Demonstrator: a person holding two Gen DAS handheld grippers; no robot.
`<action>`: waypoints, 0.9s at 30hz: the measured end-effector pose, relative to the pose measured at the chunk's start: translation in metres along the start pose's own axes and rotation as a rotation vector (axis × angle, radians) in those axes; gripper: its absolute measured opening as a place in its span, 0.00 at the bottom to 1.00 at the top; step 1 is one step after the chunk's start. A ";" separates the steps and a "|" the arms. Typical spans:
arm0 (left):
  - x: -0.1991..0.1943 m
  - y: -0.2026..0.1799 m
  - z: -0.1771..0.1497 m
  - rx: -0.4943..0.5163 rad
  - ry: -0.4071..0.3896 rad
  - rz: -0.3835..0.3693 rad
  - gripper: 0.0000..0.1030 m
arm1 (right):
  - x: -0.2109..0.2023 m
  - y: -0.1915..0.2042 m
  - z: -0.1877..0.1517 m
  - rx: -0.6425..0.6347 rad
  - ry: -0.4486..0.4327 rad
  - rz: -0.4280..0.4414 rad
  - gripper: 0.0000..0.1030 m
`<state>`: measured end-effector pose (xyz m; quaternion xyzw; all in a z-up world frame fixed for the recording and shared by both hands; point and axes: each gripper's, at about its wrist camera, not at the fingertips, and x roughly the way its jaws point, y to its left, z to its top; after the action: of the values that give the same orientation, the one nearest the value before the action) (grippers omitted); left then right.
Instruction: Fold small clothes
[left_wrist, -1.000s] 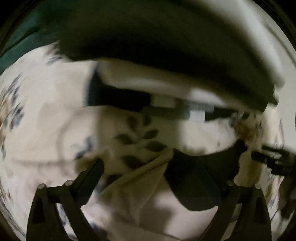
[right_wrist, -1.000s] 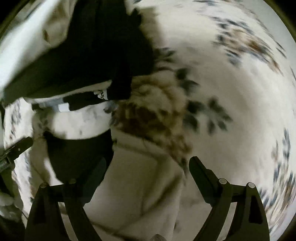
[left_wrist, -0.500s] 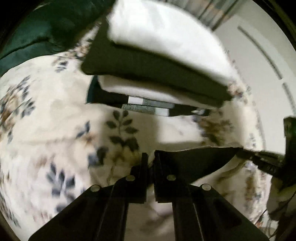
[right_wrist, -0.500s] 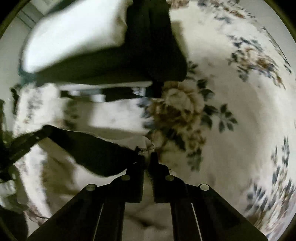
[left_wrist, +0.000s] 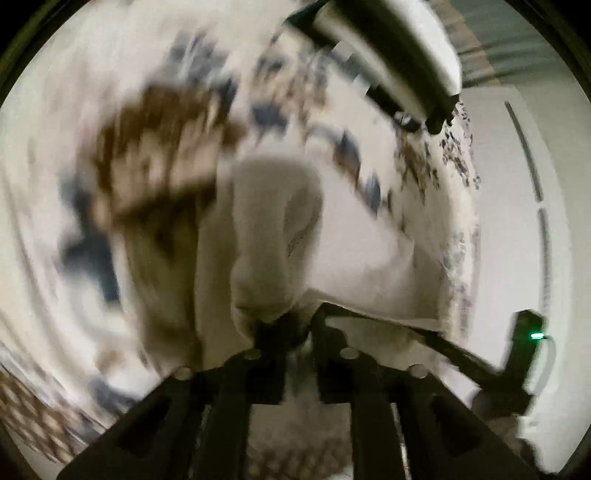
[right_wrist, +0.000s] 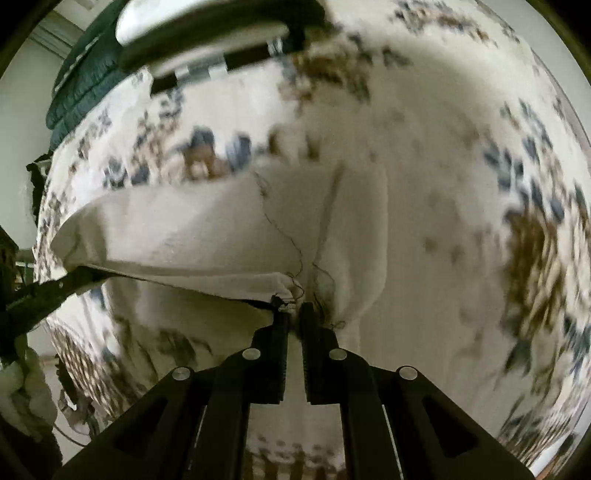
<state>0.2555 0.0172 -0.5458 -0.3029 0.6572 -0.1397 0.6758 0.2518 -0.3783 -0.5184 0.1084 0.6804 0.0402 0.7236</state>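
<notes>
A cream-white small garment hangs stretched between both grippers above the floral bedspread. My left gripper is shut on one corner of it. My right gripper is shut on the other corner, and the garment spans leftward to the left gripper's fingers. In the left wrist view the right gripper shows at the lower right. Loose dark threads hang at the right-hand corner.
A stack of folded clothes, white and black, lies on the bed at the far side; it also shows in the right wrist view. A dark green quilt lies beyond it. A white wall borders the bed.
Both grippers closed on the garment's corners and lifted it off the bed; the cloth turned over, its pale side now facing the cameras. Both views swung, the folded stack moving toward the top.
</notes>
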 end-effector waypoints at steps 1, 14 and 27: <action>0.004 0.015 -0.011 -0.069 0.023 -0.042 0.21 | 0.005 -0.004 -0.007 0.010 0.012 -0.001 0.07; -0.053 0.035 0.016 -0.196 -0.177 -0.138 0.55 | -0.016 -0.102 -0.027 0.373 -0.016 0.208 0.53; 0.013 0.038 0.085 -0.204 -0.113 -0.169 0.15 | 0.038 -0.117 0.049 0.605 -0.052 0.450 0.07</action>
<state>0.3313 0.0577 -0.5828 -0.4318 0.6013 -0.1111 0.6631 0.2930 -0.4893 -0.5775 0.4649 0.6022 -0.0072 0.6490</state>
